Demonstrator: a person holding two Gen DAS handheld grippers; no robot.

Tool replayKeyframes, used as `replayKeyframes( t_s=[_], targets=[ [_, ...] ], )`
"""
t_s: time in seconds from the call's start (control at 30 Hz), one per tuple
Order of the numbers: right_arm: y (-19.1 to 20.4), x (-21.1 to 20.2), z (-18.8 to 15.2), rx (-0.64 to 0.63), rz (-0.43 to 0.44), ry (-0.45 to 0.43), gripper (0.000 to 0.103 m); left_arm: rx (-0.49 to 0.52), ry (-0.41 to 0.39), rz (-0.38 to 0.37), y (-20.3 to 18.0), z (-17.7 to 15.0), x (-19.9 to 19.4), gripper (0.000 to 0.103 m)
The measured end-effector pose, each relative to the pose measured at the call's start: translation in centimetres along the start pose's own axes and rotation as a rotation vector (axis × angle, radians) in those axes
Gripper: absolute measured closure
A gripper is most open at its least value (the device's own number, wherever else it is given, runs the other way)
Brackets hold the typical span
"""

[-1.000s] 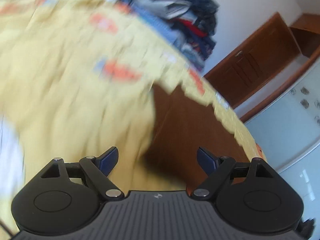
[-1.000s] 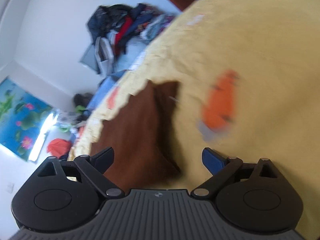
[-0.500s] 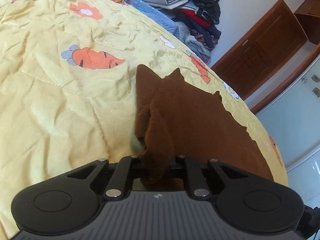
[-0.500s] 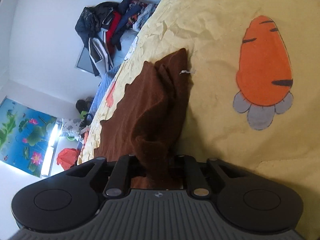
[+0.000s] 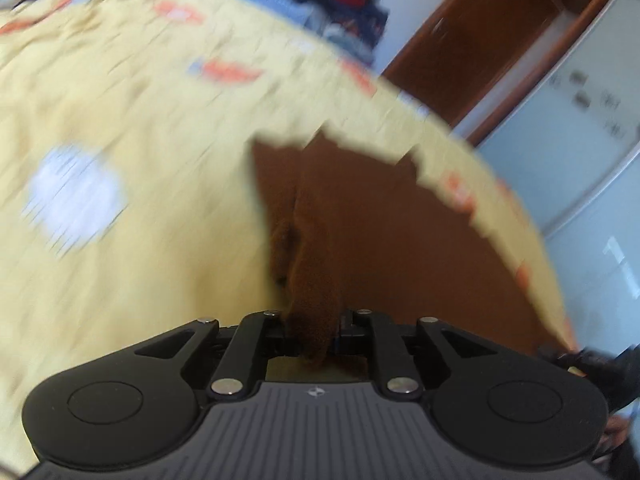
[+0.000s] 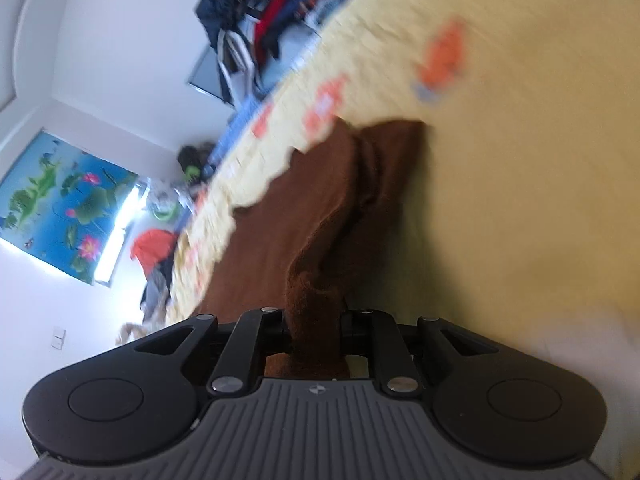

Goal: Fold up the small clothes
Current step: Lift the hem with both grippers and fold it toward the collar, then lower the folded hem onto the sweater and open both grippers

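Both grippers are pinching bunched corners of the brown cloth (image 5: 360,240): left gripper (image 5: 314,332), right gripper (image 6: 314,332), jaws easing apart a touch. The rest lies on the yellow carrot-print bed cover (image 5: 140,160).

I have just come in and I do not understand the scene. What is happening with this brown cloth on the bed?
A person holds a gripper in each hand and is folding a brown garment on a yellow carrot-print quilt. The left gripper and the right gripper each pinch a bunched edge of it; their jaws are opening slightly, with cloth between them. Both views are blurred. A clothes pile lies beyond.
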State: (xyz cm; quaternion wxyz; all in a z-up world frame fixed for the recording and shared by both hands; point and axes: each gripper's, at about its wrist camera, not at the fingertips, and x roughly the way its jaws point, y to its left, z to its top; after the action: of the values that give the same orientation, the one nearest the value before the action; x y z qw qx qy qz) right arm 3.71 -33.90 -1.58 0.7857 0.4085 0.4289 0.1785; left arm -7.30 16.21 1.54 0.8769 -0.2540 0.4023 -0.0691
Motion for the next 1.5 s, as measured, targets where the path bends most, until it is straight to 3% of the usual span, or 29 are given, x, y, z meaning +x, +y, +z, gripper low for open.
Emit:
replayKeyframes(
  t_s=[0.03,0.1,0.17,0.23,0.27,0.3,0.37,0.47,0.5,0.57,0.6,0.63,0.67,0.7,0.77,0.87,1.0,1.03,1.1,1.17,1.23,1.27,1.3,1.37,1.47,1.5],
  targets=[
    [-0.4,-0.6,-0.7,0.011,0.006,-0.004,0.069,-0.012,-0.003,0.012,0.8,-0.4,-0.5,0.083],
    [-0.8,-2.3,-0.4,0.05,0.051,-0.052,0.049,-0.041,-0.046,-0.013,1.6,0.3,-1.9,0.08],
    [0.1,-3.9,1.4,0.026,0.043,-0.158,0.044,-0.028,-0.136,-0.026,1.2,2.4,-3.1,0.077],
    [1.5,-4.0,4.3,-0.022,0.041,-0.212,0.044,-0.003,-0.225,-0.016,0.0,5.0,-3.2,0.054],
    [2.6,-3.4,5.8,-0.062,0.029,-0.215,0.044,0.022,-0.25,0.004,-1.0,6.2,-2.6,0.023],
    [3.7,-2.2,7.3,-0.113,0.01,-0.203,0.044,0.056,-0.263,0.036,-2.0,7.4,-1.3,0.008],
    [5.5,1.0,10.1,-0.184,-0.046,-0.172,0.044,0.112,-0.236,0.097,-3.7,9.7,2.6,0.008],
    [7.7,7.1,13.1,-0.291,-0.127,-0.087,0.043,0.165,-0.074,0.178,-5.8,12.3,9.7,0.01],
    [8.1,9.0,13.5,-0.322,-0.172,-0.065,0.043,0.181,-0.043,0.199,-6.3,12.7,11.7,0.015],
    [8.8,12.2,13.7,-0.376,-0.243,-0.007,0.043,0.245,0.01,0.275,-7.4,12.8,14.6,0.036],
    [8.9,13.3,13.5,-0.399,-0.26,0.015,0.044,0.308,-0.01,0.293,-8.4,12.6,15.0,0.061],
    [9.1,14.3,13.2,-0.425,-0.257,0.041,0.052,0.344,0.01,0.255,-9.1,12.4,15.4,0.079],
    [9.1,14.8,12.5,-0.447,-0.242,0.066,0.082,0.363,0.014,0.225,-9.6,12.2,15.4,0.091],
    [9.3,15.2,12.2,-0.46,-0.231,0.088,0.089,0.392,-0.009,0.238,-10.2,12.0,15.1,0.092],
    [10.2,14.3,12.0,-0.5,-0.217,0.043,0.09,0.433,-0.082,0.259,-10.9,11.9,14.0,0.095],
    [10.4,12.3,13.5,-0.451,-0.158,-0.048,0.09,0.398,-0.129,0.268,-10.1,13.4,13.7,0.095],
    [8.1,14.9,13.9,-0.422,-0.258,-0.038,0.09,0.451,-0.076,0.329,-9.5,12.7,17.2,0.094],
    [7.8,15.2,13.4,-0.408,-0.257,-0.047,0.09,0.477,-0.106,0.345,-9.8,12.1,17.0,0.093],
    [8.3,14.7,12.7,-0.392,-0.244,-0.074,0.077,0.497,-0.128,0.351,-10.6,11.4,15.6,0.086],
    [9.5,13.1,11.8,-0.405,-0.246,-0.119,0.042,0.498,-0.175,0.328,-11.3,10.6,13.2,0.079],
    [11.2,11.3,10.4,-0.44,-0.239,-0.217,0.034,0.471,-0.228,0.255,-12.1,9.6,11.1,0.062],
    [11.9,10.9,9.6,-0.461,-0.206,-0.232,0.032,0.458,-0.231,0.217,-12.6,9.1,10.8,0.041],
    [12.6,11.0,9.0,-0.482,-0.183,-0.223,0.03,0.453,-0.215,0.19,-13.1,8.7,11.1,0.027],
    [13.5,12.5,7.6,-0.549,-0.197,-0.186,0.014,0.474,-0.178,0.177,-13.9,7.6,12.7,0.027],
    [12.3,16.0,6.5,-0.636,-0.349,-0.114,0.012,0.496,-0.113,0.266,-12.6,6.3,16.2,0.025],
    [11.3,16.3,6.3,-0.663,-0.364,-0.114,0.011,0.513,-0.153,0.241,-12.1,5.9,16.0,0.025]
  ],
)
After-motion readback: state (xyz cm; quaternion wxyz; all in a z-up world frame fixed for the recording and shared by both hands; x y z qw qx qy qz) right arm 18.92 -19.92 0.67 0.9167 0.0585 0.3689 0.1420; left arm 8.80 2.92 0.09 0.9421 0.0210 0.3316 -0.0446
